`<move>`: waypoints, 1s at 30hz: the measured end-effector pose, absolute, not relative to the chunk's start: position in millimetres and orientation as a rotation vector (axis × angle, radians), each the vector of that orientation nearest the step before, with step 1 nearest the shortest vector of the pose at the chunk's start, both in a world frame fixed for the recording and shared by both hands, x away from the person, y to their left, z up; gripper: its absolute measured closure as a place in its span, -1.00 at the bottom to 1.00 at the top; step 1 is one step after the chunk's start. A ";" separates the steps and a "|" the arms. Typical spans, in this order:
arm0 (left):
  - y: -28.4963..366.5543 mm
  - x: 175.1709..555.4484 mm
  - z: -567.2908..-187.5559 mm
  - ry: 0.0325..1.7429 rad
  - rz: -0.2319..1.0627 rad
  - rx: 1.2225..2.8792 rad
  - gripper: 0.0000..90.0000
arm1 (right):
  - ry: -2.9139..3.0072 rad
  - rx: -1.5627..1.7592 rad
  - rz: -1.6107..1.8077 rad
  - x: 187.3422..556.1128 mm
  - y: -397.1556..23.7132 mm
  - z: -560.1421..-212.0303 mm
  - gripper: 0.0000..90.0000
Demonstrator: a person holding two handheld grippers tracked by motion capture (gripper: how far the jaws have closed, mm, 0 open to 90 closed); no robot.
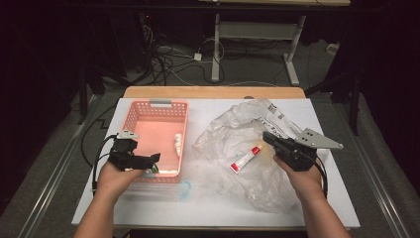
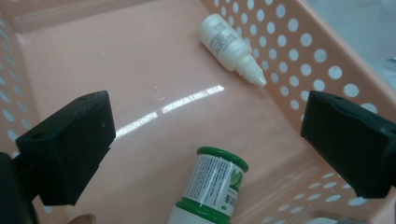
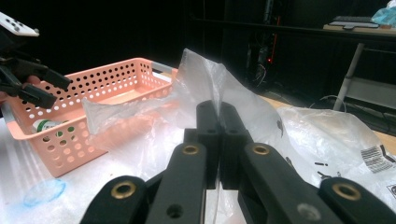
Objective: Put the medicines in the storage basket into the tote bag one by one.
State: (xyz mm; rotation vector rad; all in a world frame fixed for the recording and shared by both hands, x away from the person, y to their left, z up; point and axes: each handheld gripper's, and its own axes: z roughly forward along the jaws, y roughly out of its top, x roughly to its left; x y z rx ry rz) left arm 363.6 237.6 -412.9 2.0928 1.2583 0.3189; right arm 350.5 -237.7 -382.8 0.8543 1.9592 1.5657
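- The left gripper (image 1: 148, 161), at lower left of the high view, reached over the pink basket (image 1: 148, 105); its jaws stood apart above the green-capped bottle (image 2: 212, 186).
- The right gripper (image 1: 267, 137), at centre right, pointed left, clamped on the plastic bag (image 1: 233, 126).

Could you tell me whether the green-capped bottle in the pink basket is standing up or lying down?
Lying down. In the left gripper view the green-capped bottle rests on its side on the pink basket floor, between the open left tool's jaws.
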 end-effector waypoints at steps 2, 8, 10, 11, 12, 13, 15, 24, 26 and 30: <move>236.5 366.4 -413.3 1.264 0.291 2.136 -0.86 | 1.954 0.864 1.570 349.6 -237.6 -381.7 1.00; 231.7 377.2 -414.1 1.299 0.214 2.295 -0.68 | 1.955 0.853 1.575 348.2 -237.3 -380.0 1.00; 230.2 380.6 -415.6 1.323 0.190 2.342 -0.66 | 1.954 0.856 1.577 348.0 -237.1 -380.1 1.00; 229.5 382.4 -416.2 1.327 0.175 2.364 -0.65 | 1.955 0.855 1.578 347.9 -237.1 -380.0 1.00; 228.9 383.8 -416.7 1.334 0.159 2.380 -0.62 | 1.957 0.851 1.576 348.0 -237.3 -380.0 1.00; 228.2 385.5 -417.5 1.341 0.142 2.395 -0.59 | 1.955 0.848 1.576 348.2 -237.4 -379.9 1.00; 227.0 388.6 -418.4 1.344 0.102 2.427 -0.55 | 1.955 0.848 1.577 348.1 -237.4 -379.8 1.00; 223.8 403.5 -422.5 1.364 -0.109 2.525 -0.30 | 1.956 0.845 1.578 347.7 -237.3 -379.6 1.00; 222.9 406.4 -423.2 1.369 -0.144 2.544 -0.28 | 1.955 0.849 1.581 347.5 -236.8 -379.6 1.00; 221.5 411.5 -423.7 1.371 -0.198 2.559 -0.21 | 1.956 0.850 1.581 347.6 -236.8 -379.9 1.00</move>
